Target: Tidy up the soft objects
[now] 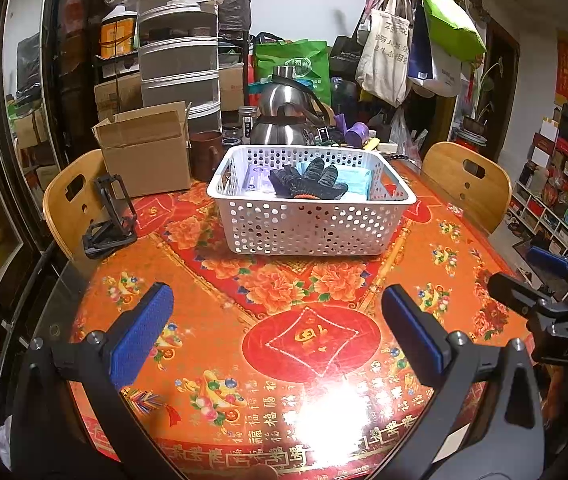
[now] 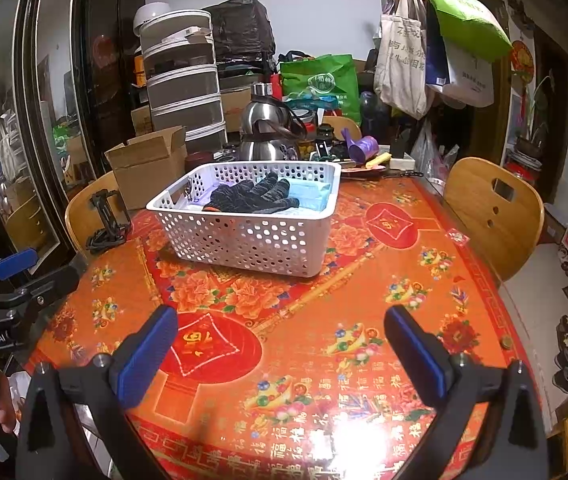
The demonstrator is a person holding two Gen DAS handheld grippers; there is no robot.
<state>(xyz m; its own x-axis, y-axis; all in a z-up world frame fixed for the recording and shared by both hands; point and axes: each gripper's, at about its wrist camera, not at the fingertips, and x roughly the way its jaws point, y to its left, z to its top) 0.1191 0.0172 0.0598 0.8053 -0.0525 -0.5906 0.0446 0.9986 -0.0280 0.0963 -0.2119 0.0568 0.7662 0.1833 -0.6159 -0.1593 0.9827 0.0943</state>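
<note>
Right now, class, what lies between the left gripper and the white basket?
Only bare tablecloth between the left gripper and white basket, per the left wrist view.

White perforated basket [image 1: 311,224], dark grey-striped gloves [image 1: 307,182], light blue packs [image 1: 357,184], orange-red floral counter [image 1: 284,320].

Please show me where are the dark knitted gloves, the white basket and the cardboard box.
dark knitted gloves [image 1: 307,184], left wrist view, on the palm area.
white basket [image 1: 303,228], left wrist view, on its perforated front wall.
cardboard box [image 1: 150,164], left wrist view, on its front face.
</note>
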